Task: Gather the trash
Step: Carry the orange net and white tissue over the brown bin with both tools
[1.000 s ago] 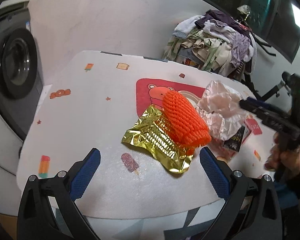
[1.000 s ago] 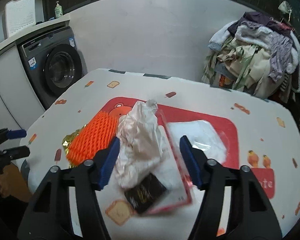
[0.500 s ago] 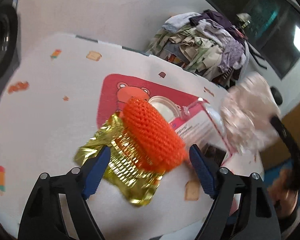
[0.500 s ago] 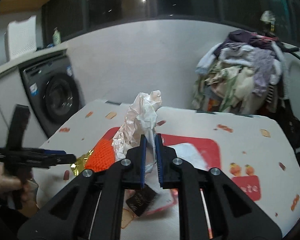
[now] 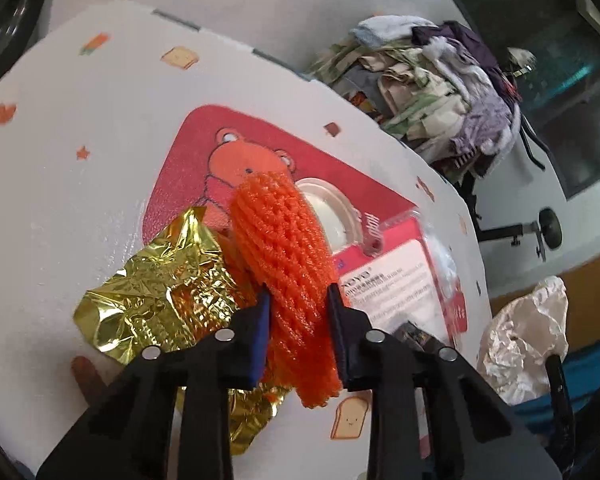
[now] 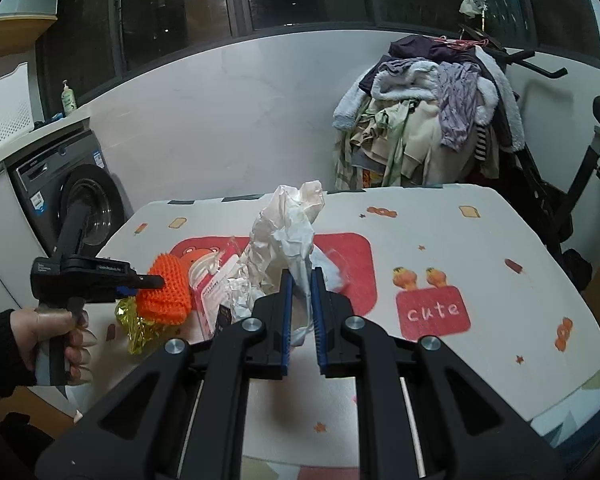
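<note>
Fingers (image 5: pixel 260 332) of the left gripper (image 5: pixel 296 334) are pinched onto the near end of the orange foam net (image 5: pixel 286 264), with only the net's width between the blue pads. The net lies over a crumpled gold wrapper (image 5: pixel 156 300) on the worktop (image 5: pixel 72 184), beside a pink blister pack (image 5: pixel 400 280) on the red bear print. Fingers (image 6: pixel 286 312) of the right gripper (image 6: pixel 300 316) are nearly closed on the lower part of a white crumpled bag (image 6: pixel 288 236), which stands up above the pads, lifted off the worktop. In the left view the bag hangs past the worktop's right edge. A clothes pile (image 6: pixel 428 120) sits behind.
</note>
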{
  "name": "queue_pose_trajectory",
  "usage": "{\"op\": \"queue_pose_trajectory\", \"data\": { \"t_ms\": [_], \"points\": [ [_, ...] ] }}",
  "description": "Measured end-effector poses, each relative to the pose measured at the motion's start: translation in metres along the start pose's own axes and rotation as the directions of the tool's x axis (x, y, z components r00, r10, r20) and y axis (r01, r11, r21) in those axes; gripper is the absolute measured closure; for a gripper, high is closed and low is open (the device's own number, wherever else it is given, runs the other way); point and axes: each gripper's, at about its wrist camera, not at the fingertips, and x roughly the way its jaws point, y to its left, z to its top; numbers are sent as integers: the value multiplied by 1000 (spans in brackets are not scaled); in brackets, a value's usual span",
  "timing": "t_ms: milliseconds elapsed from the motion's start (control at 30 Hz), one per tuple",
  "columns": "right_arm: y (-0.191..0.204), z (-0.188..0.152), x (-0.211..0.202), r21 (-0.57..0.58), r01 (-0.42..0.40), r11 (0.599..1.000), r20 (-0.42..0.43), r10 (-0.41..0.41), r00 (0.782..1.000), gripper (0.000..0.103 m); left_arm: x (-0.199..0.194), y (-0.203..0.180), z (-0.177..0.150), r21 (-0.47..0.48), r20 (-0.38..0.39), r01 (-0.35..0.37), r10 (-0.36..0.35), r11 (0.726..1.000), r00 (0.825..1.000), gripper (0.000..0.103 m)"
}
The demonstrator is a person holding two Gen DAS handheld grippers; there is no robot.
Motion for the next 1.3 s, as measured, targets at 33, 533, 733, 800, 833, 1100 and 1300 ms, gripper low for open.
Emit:
{"op": "queue_pose_trajectory", "data": {
  "t_ms": [33,533,733,800,833,1100,1300],
  "points": [
    [-1,-2,-3,3,-1,1000,0,1,1000,90,-6,-3,-1,22,8,-2,2,1000,1000,78],
    [22,-31,-51,-10,-56,998,-18,56,998,90,-116,-50,-81,352,120,-68,27,933,992,78],
    [44,-60,-70,-50,-85,995,-65,82,994,90,-143,-51,-135,392,131,-61,10,918,991,78],
    [50,-70,-73,-58,-96,994,-85,91,992,90,-149,-52,-154,409,130,-57,4,911,992,78],
    [55,-78,-77,-67,-104,992,-102,97,990,90,-151,-52,-163,416,129,-56,2,908,992,78],
    [81,-131,-84,-114,-157,981,-216,130,968,90,-166,-48,-227,463,118,-42,-15,885,993,78],
    [91,-169,-77,-108,-201,974,-317,158,935,90,-168,-39,-255,467,116,-39,-18,883,993,78]
  ]
}}
